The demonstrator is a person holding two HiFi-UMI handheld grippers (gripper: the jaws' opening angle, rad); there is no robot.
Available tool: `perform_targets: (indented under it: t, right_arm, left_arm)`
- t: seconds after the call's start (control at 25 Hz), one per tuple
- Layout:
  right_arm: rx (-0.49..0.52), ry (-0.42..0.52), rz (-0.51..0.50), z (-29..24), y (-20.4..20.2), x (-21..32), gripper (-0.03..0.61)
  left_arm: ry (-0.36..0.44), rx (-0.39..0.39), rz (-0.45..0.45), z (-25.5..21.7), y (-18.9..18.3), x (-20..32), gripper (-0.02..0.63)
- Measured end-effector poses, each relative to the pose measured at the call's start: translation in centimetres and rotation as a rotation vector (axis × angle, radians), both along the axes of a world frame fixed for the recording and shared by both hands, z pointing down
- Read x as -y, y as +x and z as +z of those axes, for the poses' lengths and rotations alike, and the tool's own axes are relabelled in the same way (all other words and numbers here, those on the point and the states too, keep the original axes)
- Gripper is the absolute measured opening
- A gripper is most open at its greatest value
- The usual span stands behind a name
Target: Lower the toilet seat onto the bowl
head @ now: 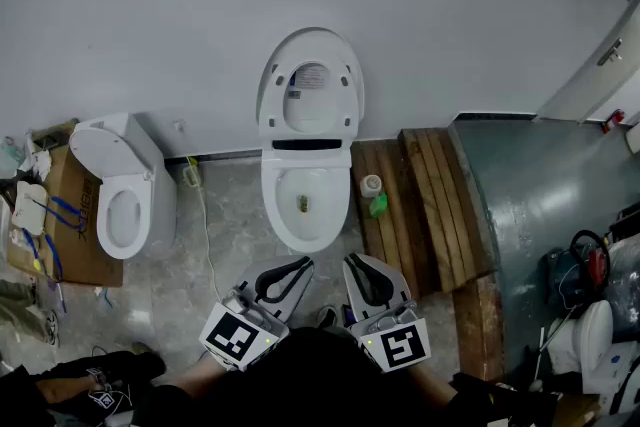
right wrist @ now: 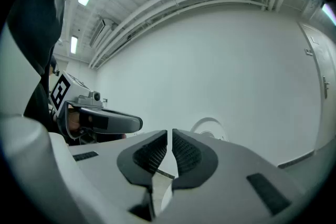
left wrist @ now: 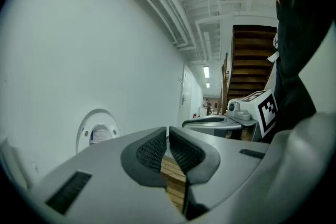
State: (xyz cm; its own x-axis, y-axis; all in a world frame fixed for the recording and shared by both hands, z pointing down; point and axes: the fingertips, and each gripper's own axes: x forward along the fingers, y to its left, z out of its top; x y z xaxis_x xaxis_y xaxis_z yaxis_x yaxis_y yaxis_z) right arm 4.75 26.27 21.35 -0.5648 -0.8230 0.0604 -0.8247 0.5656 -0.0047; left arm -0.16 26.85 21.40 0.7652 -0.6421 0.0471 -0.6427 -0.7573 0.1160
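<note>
A white toilet stands against the back wall in the head view. Its seat and lid [head: 311,95] stand raised against the wall, over the open bowl [head: 305,205]. My left gripper [head: 297,264] and right gripper [head: 352,265] hover side by side just in front of the bowl's near rim, both shut with nothing between the pads. The raised seat shows past the shut jaws as a white oval in the left gripper view [left wrist: 97,131] and, smaller, in the right gripper view [right wrist: 208,127].
A second white toilet [head: 120,190] sits at the left beside a cardboard box [head: 70,220]. Wooden planks [head: 425,205] lie right of the bowl, with a small roll [head: 371,185] and a green object [head: 378,206] on them. A grey ramp [head: 530,195] and clutter fill the right.
</note>
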Motion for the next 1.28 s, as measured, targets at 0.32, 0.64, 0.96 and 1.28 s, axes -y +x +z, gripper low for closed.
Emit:
perform_targets:
  t: [0.32,0.64,0.96,1.28]
  right_arm:
    - [0.004,0.009,-0.001,-0.1,1.9,-0.3,0.054]
    - [0.067,0.014,0.008,-0.4,4.8,-0.7,0.054]
    - [0.079,-0.010,-0.024,0.8,7.5,-1.2,0.054]
    - [0.075,-0.062,-0.071,2.3,7.6,-1.0,0.054]
  left_arm:
    - [0.005,0.014,-0.017,0.0,1.6,-0.2,0.029]
    - [0.001,0.024,-0.036,0.5,3.8,-0.7,0.029]
    - [-0.059,0.063,-0.069,2.0,6.2,-1.8,0.029]
    - [-0.131,0.083,-0.107,3.6,6.2,-2.2,0.029]
